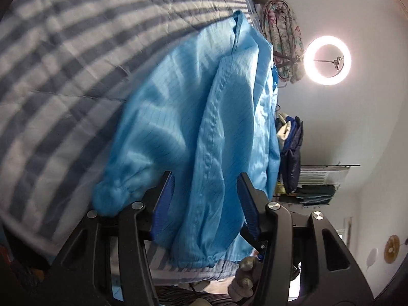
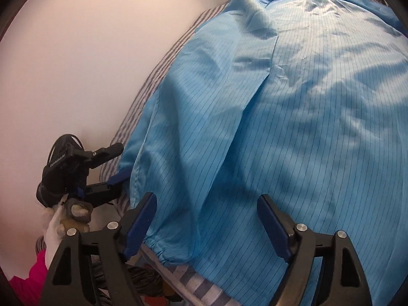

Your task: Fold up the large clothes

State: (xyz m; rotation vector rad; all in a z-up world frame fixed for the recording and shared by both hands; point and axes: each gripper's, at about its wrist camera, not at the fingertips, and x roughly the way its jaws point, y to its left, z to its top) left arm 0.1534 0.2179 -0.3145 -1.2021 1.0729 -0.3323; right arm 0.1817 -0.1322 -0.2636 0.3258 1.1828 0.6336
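A light blue pinstriped jacket [image 1: 183, 117] lies spread on a bed with a grey-and-white striped cover [image 1: 63, 58]. Its elastic cuff [image 1: 112, 199] bunches at the left and its collar [image 1: 239, 20] points away. My left gripper [image 1: 206, 199] is open, with a loose fold of the jacket's hem lying between its blue pads. In the right wrist view the jacket [image 2: 293, 117] fills the frame. My right gripper [image 2: 207, 225] stands wide open over the hem, its pads clear of the cloth. The left gripper [image 2: 118, 164] shows at the jacket's left hem corner.
A lit ring light [image 1: 327, 60] stands beyond the bed, beside hanging floral cloth [image 1: 283, 38], dark blue garments [image 1: 293, 148] and a rack [image 1: 321, 183]. A plain wall [image 2: 76, 63] runs along the bed's left side. A gloved hand [image 2: 76, 209] and pink cloth [image 2: 33, 278] sit low left.
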